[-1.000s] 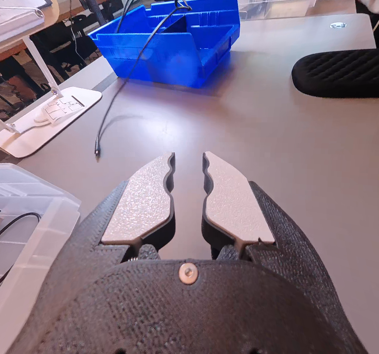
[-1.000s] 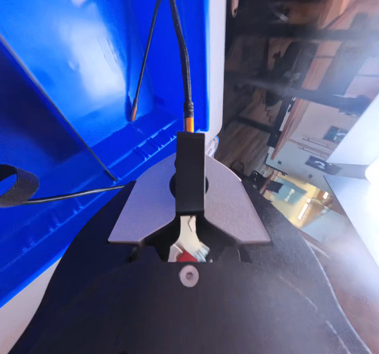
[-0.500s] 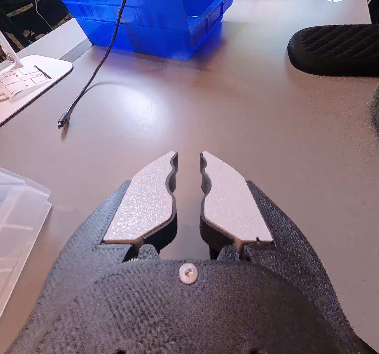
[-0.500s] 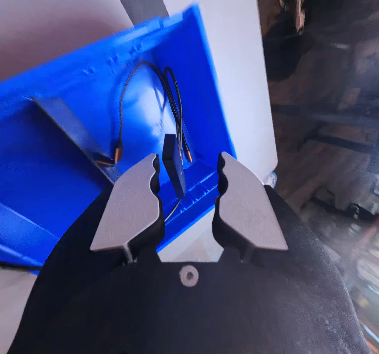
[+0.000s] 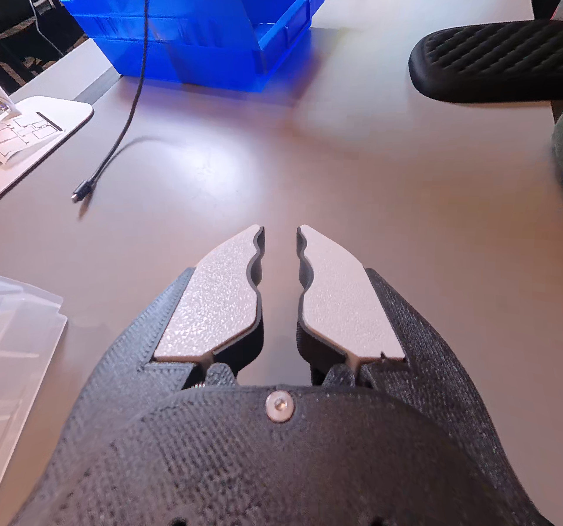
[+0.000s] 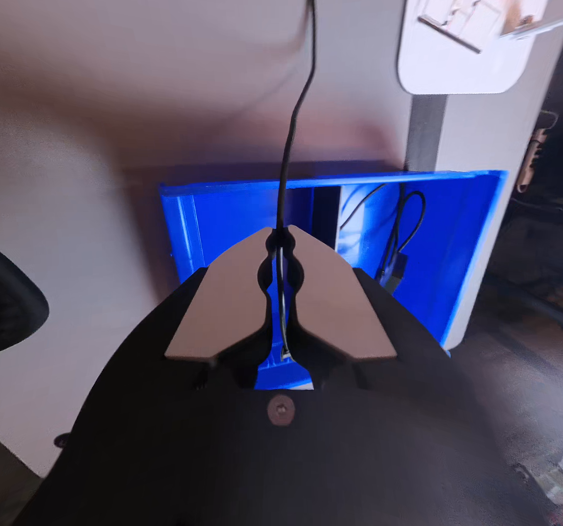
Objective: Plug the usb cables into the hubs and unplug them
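The left tongs (image 5: 280, 231) hover released, empty, over the grey bench (image 5: 380, 191). Farther left, a black cable (image 5: 122, 134) lies with its plug on the bench, rising over the far blue bin (image 5: 195, 42), where the right tongs (image 6: 281, 232) are clenched on it.

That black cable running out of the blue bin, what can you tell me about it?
The black cable is thin, with a matte, slightly braided look. It comes down over the front wall of the blue bin and curves across the grey table, ending in a small dark plug that seems to lie loose on the table, plugged into nothing. Above the bin, the right gripper is shut on the cable. The left gripper is open and apart from it.
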Demonstrator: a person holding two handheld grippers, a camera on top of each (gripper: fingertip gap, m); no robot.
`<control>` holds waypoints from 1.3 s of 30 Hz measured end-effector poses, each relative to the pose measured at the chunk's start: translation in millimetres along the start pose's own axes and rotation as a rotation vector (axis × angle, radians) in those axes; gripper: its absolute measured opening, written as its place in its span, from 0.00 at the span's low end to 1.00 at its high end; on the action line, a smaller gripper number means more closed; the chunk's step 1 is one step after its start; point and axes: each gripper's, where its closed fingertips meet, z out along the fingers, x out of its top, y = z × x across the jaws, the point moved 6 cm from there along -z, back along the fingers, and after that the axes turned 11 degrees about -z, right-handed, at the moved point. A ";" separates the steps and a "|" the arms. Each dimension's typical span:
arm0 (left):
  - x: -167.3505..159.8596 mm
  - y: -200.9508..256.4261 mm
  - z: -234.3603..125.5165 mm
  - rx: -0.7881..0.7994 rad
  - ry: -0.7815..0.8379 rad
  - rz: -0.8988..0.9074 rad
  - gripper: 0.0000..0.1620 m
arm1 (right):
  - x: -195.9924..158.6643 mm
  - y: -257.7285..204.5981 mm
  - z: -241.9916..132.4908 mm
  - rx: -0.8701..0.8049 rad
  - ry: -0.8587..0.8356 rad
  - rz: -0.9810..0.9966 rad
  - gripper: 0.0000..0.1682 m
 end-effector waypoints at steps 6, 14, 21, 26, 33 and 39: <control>-3.8 0.1 4.2 -0.014 -0.030 -0.006 0.12 | -72.1 49.9 -74.5 -0.317 -0.234 0.138 0.02; -10.6 0.0 9.2 -0.024 -0.075 -0.007 0.11 | -150.1 76.5 -110.6 -0.495 -0.703 0.106 0.02; -14.4 0.6 14.0 -0.041 -0.101 -0.017 0.10 | -154.5 78.5 -73.0 -0.401 -0.913 -0.099 0.03; -15.6 0.9 14.4 -0.036 -0.109 -0.013 0.10 | -102.6 94.7 -17.8 -0.410 -0.617 -0.153 0.03; -16.5 -1.6 12.4 -0.025 -0.110 -0.015 0.10 | -51.8 121.3 58.7 -0.407 -0.266 -0.148 0.03; -15.5 -5.3 10.6 -0.019 -0.087 -0.036 0.14 | -38.8 131.3 90.4 -0.452 -0.109 -0.112 0.12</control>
